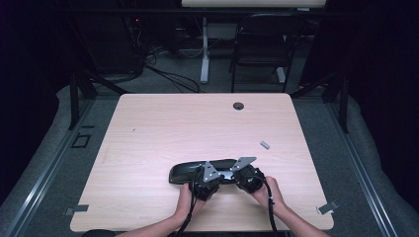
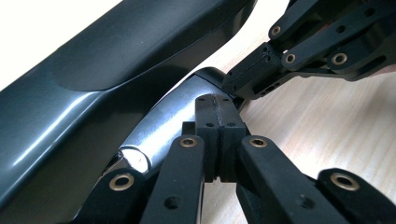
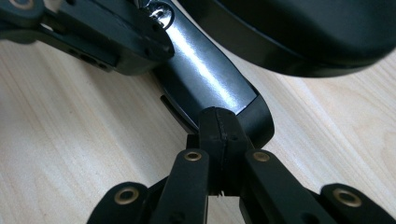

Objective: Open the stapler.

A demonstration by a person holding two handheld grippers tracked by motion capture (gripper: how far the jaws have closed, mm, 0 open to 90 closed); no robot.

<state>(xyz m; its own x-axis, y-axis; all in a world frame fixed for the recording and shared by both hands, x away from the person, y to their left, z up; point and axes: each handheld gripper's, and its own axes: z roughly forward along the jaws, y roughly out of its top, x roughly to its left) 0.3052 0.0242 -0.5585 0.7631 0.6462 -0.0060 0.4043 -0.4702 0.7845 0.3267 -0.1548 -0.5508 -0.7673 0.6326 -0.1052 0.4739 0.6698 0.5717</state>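
A glossy black curved object [image 1: 190,171] lies on the wooden table [image 1: 163,128], near its front edge. Along its near side runs a flat grey metallic arm [image 2: 170,119] with a black end [image 3: 257,116]. My left gripper [image 1: 217,177] is shut, and its joined pads [image 2: 218,105] rest against that arm. My right gripper [image 1: 233,177] is shut too, its tip [image 3: 219,116] at the arm's black end. I see nothing between either pair of pads. The two tips nearly meet: the right gripper [image 2: 236,84] enters the left gripper view from the upper right. The black body [image 3: 303,32] lies just behind.
A small grey piece [image 1: 265,144] lies on the table to the right, behind the hands. A round cable hole [image 1: 238,105] sits near the far edge. A dark chair [image 1: 262,44] and desk leg [image 1: 204,54] stand beyond the table.
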